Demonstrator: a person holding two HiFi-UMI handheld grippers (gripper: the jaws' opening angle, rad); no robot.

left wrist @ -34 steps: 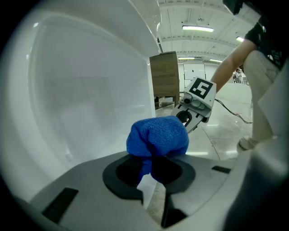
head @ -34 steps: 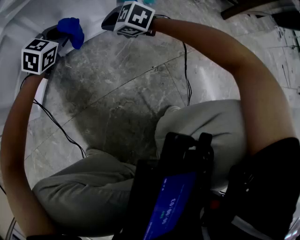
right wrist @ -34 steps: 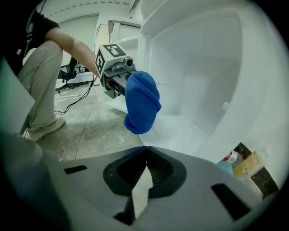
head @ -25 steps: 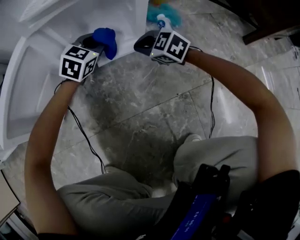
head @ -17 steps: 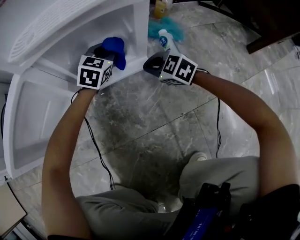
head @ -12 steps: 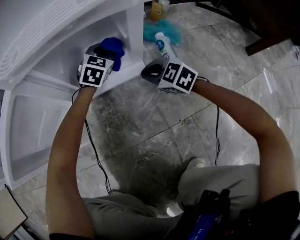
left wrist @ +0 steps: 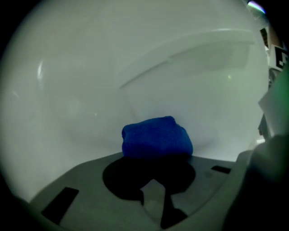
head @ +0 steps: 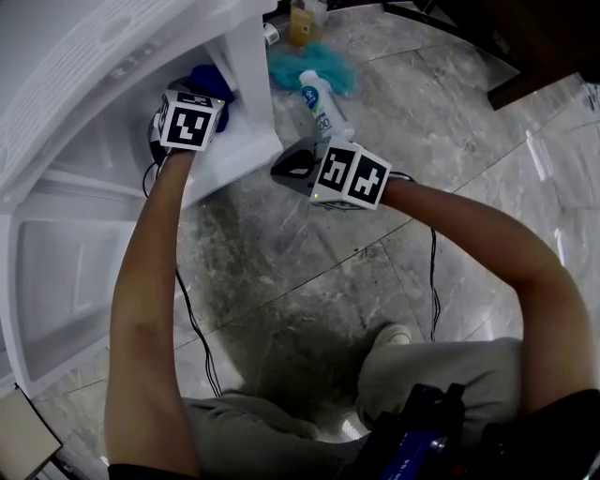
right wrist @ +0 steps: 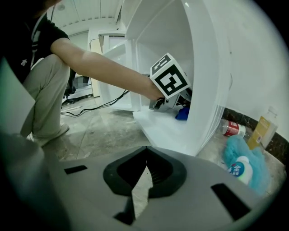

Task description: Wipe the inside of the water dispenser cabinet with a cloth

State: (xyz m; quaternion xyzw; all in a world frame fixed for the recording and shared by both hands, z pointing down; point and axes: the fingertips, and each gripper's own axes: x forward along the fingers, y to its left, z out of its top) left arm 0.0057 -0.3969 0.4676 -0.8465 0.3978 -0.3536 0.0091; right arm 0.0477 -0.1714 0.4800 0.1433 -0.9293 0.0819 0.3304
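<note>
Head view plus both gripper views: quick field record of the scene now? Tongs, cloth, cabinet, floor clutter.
left tongs: shut on blue cloth, reaching inside white cabinet
right tongs: shut, empty, outside the cabinet above the floor
cloth-to-wall contact: cannot tell
beside cabinet, on floor: white bottle lying on its side, teal cloth, yellow bottle

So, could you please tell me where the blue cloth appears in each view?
Head view: blue cloth upper left, just beyond the marker cube, inside the white cabinet.
Left gripper view: blue cloth at centre, white cabinet behind.
Right gripper view: blue cloth right of centre, under the marker cube.
Shared landmark: the white cabinet.
</note>
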